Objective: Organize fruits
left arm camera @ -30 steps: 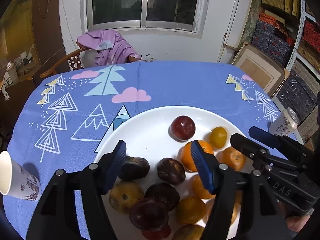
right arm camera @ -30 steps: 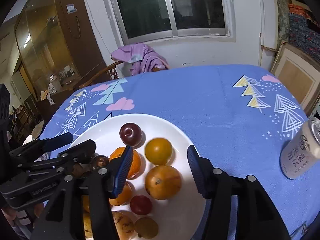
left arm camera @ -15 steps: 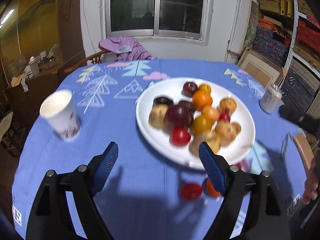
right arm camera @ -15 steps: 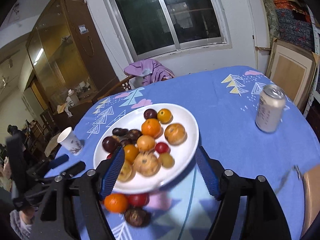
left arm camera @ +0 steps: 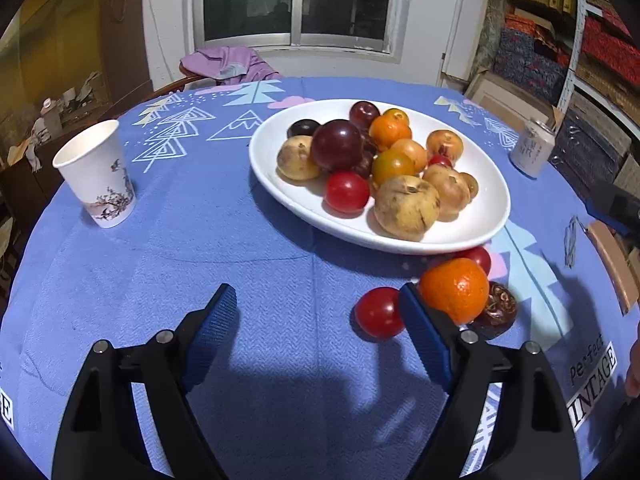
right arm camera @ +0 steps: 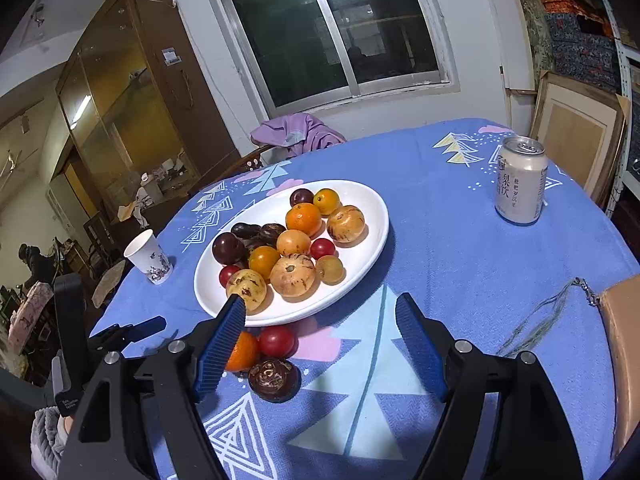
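Fruits [left arm camera: 384, 160] lie heaped on the white plate [left arm camera: 480, 228] on the blue tablecloth [left arm camera: 200, 248]; just beside the plate's near rim sit an orange [left arm camera: 454, 290], two red tomatoes [left arm camera: 378, 312] and a dark brown fruit [right arm camera: 274, 376]; left gripper [left arm camera: 316, 332] and right gripper [right arm camera: 320, 344] both gape wide, empty.

I've got the worktop [left arm camera: 248, 360] under a blue tree-print cloth. On it: white plate [left arm camera: 476, 232] w/ fruit, paper cup [left arm camera: 96, 176] far left, drink can [right arm camera: 520, 184] far right. Loose by the plate's near rim: orange [left arm camera: 454, 290], two red fruits [left arm camera: 378, 312], one dark brown fruit [right arm camera: 274, 380].
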